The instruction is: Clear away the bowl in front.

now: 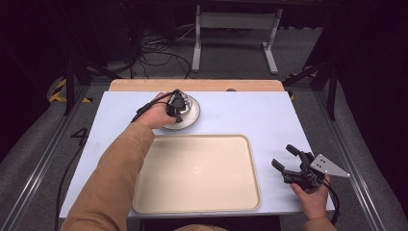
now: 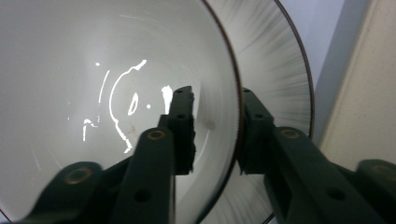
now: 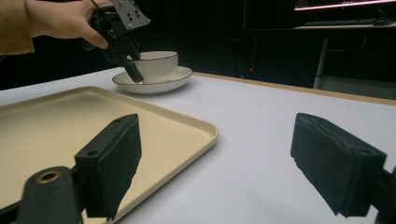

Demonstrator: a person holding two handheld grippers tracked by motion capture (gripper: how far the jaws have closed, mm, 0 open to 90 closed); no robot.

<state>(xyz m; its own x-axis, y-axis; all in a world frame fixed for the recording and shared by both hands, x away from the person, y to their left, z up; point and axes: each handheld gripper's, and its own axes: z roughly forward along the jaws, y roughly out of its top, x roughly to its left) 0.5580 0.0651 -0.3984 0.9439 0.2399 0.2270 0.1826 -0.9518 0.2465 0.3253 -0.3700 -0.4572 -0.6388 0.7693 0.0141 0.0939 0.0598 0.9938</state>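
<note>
Left claw (image 2: 215, 130) astride bowl (image 2: 116, 93) rim, closed

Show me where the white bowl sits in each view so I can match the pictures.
High view: bowl upper left of centre, under the left gripper.
Left gripper view: its inside spans the left, jaws astride the rim.
Right gripper view: upper left, on the plate.
Shared landmark: beige tray.

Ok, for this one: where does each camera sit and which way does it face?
High view: above the person's side, looking forward and down on the table; both forearms and grippers show.
Left gripper view: rides the left gripper, facing the bowl, jaws straddling its rim.
Right gripper view: rides the right gripper, low, looking across the tray; jaws apart.
Shared: bowl, plate and tray appear in the high and right gripper views.
</note>
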